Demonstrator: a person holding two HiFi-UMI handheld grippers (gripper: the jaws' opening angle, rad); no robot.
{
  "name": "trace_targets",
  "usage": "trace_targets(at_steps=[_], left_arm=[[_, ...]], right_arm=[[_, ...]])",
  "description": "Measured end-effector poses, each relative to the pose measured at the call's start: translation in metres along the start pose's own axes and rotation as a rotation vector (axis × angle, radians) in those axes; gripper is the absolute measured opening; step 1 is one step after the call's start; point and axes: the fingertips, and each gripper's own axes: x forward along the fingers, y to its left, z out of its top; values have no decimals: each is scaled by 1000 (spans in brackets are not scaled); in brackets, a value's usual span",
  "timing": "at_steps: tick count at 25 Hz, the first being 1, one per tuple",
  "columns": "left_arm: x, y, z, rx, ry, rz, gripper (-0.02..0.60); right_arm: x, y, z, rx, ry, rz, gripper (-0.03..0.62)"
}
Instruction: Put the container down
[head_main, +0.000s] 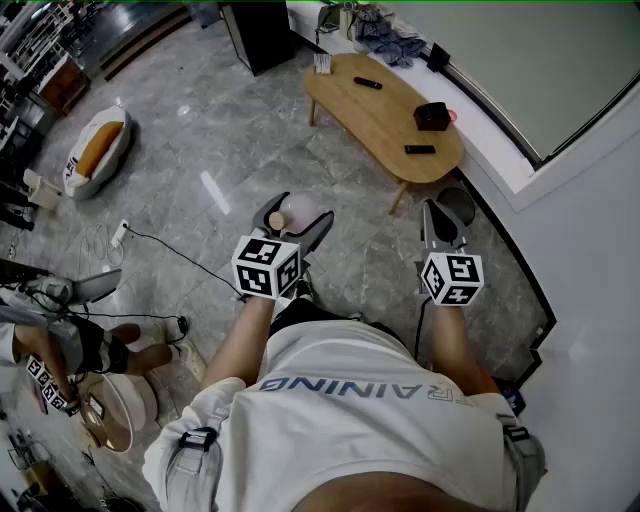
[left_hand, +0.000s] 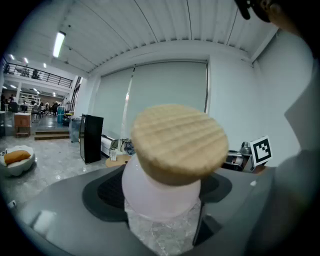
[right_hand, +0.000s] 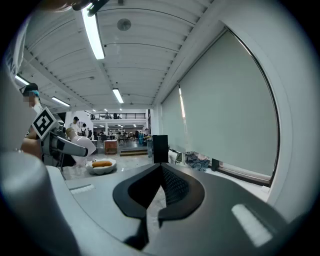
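A pale pink container (head_main: 300, 209) with a round cork lid (head_main: 277, 221) hangs in the air in front of my body, over the grey marble floor. My left gripper (head_main: 297, 213) is shut on it, one jaw on each side of its body. In the left gripper view the cork lid (left_hand: 179, 142) fills the middle, and the pink body (left_hand: 159, 192) sits between the dark pads of the left gripper (left_hand: 160, 205). My right gripper (head_main: 440, 222) is held up at the right, shut and empty. In its own view the right gripper (right_hand: 160, 172) shows both pads meeting.
A low oval wooden table (head_main: 352, 92) stands ahead and carries a remote, a black box and a phone. A white cushion with an orange piece (head_main: 97, 148) lies far left. A cable (head_main: 160, 245) runs across the floor. Another person (head_main: 60, 345) crouches at the lower left. The wall is close on the right.
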Motion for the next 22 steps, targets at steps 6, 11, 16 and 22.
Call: trace_targets(at_steps=[6, 11, 16, 22], left_arm=[[-1, 9, -1, -19, 5, 13, 400], [-3, 12, -4, -24, 11, 6, 400], [-4, 14, -6, -26, 18, 6, 400], [-1, 30, -4, -40, 14, 12, 400]], right_arm=[[5, 5, -2, -2, 7, 5, 14], [6, 10, -6, 2, 13, 2, 14], [8, 10, -9, 36, 8, -4, 14], [27, 18, -7, 68, 3, 20, 15]])
